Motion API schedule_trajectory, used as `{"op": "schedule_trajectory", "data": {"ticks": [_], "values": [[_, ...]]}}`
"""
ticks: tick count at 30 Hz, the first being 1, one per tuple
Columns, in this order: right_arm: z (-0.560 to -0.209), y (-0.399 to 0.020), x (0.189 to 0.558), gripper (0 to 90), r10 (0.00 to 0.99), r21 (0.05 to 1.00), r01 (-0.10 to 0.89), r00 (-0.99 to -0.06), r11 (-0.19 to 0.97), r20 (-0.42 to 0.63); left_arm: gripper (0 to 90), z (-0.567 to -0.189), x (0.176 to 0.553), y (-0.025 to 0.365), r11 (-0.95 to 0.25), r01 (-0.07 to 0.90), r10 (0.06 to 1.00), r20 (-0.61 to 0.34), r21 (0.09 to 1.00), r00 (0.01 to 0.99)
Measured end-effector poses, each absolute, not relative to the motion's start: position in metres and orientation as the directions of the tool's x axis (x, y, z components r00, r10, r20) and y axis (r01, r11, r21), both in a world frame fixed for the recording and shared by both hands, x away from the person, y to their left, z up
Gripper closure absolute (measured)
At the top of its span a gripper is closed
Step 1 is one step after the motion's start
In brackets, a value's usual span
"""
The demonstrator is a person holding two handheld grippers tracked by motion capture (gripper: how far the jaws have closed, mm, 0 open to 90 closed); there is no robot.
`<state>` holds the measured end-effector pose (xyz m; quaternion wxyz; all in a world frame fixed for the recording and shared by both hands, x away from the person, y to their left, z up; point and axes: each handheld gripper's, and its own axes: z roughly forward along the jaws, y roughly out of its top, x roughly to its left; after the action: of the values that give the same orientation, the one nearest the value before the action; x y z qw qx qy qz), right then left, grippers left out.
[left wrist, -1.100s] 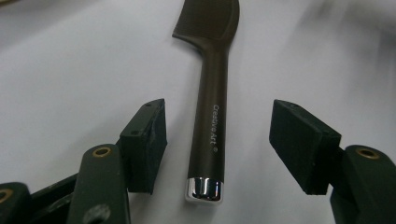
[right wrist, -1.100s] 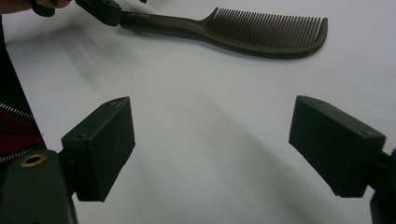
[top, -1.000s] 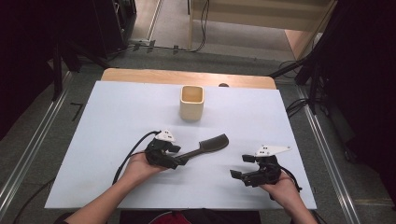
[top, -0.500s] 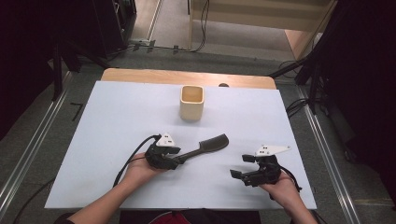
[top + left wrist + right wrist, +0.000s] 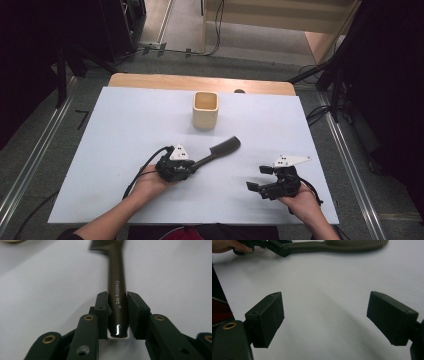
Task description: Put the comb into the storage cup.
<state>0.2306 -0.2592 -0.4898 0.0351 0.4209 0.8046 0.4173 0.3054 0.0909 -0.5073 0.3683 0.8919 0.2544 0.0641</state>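
Observation:
A dark comb with a long handle lies on the white table sheet, its toothed end pointing towards the far right. My left gripper is shut on the end of the handle. In the left gripper view the two jaws press on both sides of the comb, which is printed "Creative Art", with the left gripper low over the sheet. My right gripper rests near the front right, open and holding nothing. In the right gripper view the right gripper has its jaws wide apart over bare sheet, with the comb farther off.
A beige square cup stands upright behind the comb, near the table's far middle. A wooden table edge shows past the sheet. Metal rails run along both sides. A cable trails from the left gripper.
The left gripper and the comb have shifted very slightly; the toothed end now sits a touch farther from me. The right gripper has stayed put.

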Motion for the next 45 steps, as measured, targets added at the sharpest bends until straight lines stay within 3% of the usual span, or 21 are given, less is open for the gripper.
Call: {"op": "schedule_trajectory", "data": {"ticks": [13,27,45], "values": [[-0.489,-0.259,0.230,12.7,0.709,0.704,0.648,-0.640,0.290,0.297,73.5,-0.502,0.309,0.088,-0.627,0.419,0.498,-0.075,0.657,0.864],[-0.488,-0.261,0.229,12.7,0.709,0.710,0.639,-0.645,0.296,0.284,73.6,-0.490,0.315,0.087,-0.547,0.526,0.508,-0.242,0.651,0.827],[-0.486,-0.260,0.229,12.7,0.710,0.720,0.633,-0.644,0.285,0.285,73.5,-0.459,0.314,0.092,-0.421,0.556,0.466,-0.355,0.717,0.811]]}}
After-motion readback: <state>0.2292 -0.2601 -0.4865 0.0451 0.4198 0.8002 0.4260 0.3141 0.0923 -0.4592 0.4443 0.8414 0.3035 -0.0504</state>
